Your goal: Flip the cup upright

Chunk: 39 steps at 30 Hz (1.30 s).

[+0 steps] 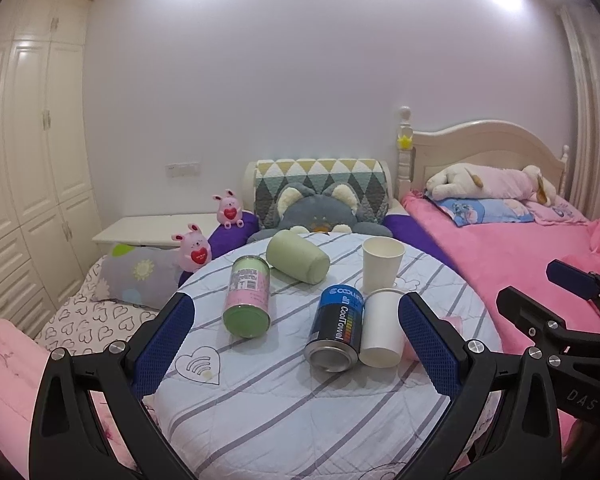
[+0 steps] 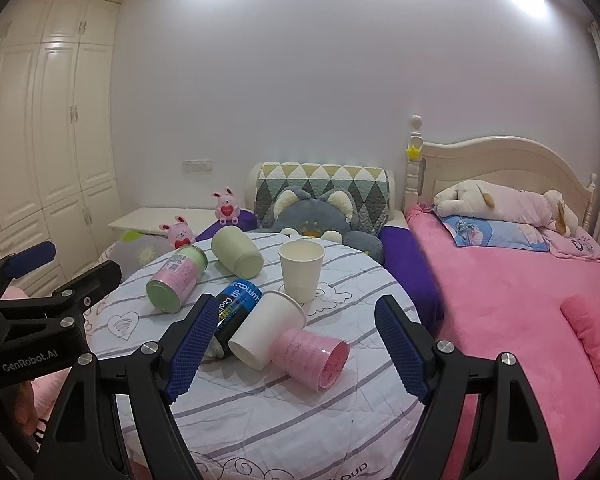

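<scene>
On a round table with a striped cloth [image 1: 284,412] [image 2: 260,412], one white paper cup stands upright [image 1: 382,263] [image 2: 301,270]. A second white paper cup lies on its side [image 1: 382,328] [image 2: 267,328] beside a blue-black can [image 1: 335,328] [image 2: 234,307]. A pink cup lies on its side [image 2: 312,358]; in the left wrist view only a sliver [image 1: 452,322] shows. A green cup lies on its side at the back [image 1: 298,258] [image 2: 237,251]. My left gripper [image 1: 296,344] and right gripper [image 2: 290,348] are both open and empty, above the table's near part.
A pink-green can lies on its side [image 1: 247,296] [image 2: 177,278]. A pink bed [image 1: 500,264] [image 2: 512,292] is to the right. Plush toys and a patterned cushion [image 1: 320,188] [image 2: 324,192] sit behind the table. A wardrobe [image 1: 28,160] stands left.
</scene>
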### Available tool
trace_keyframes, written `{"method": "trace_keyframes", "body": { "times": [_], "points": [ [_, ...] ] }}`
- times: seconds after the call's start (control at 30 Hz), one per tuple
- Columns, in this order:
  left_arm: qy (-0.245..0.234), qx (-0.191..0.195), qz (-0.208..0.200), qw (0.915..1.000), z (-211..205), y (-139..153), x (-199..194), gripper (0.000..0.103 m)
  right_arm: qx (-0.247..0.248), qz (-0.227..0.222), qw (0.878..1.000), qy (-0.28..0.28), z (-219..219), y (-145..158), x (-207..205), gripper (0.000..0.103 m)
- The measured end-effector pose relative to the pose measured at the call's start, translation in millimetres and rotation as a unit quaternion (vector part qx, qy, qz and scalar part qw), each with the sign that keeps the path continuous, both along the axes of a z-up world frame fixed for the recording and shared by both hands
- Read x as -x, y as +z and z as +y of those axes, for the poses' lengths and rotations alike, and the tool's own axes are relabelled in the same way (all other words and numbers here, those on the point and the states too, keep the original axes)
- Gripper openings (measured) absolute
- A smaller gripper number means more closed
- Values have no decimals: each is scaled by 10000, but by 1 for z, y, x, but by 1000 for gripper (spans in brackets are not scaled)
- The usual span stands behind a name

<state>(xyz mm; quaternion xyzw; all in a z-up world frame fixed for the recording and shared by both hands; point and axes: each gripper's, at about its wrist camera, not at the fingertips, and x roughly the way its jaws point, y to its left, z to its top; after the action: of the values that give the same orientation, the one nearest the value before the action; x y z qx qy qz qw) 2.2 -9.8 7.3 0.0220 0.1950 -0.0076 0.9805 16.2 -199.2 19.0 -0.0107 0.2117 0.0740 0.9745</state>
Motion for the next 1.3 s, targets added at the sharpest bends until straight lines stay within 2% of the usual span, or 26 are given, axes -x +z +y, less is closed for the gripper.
{"method": "trace_keyframes", "body": {
  "times": [0.53, 0.67, 1.0, 1.3],
  "points": [
    [71, -69, 34, 9999, 0, -5, -8, 103, -37, 39, 10000, 43, 0, -3, -7, 82],
    [-88, -69, 176, 9998, -1, -9, -13, 103, -43, 65, 10000, 51, 0, -4, -10, 82],
    [-90, -109, 230, 9996, -2, -12, -17, 103, -42, 123, 9999, 41, -4, -8, -15, 82],
    [70, -198, 154, 9997, -2, -15, -23, 103, -47, 174, 9998, 85, -5, -10, -18, 82]
  ]
}}
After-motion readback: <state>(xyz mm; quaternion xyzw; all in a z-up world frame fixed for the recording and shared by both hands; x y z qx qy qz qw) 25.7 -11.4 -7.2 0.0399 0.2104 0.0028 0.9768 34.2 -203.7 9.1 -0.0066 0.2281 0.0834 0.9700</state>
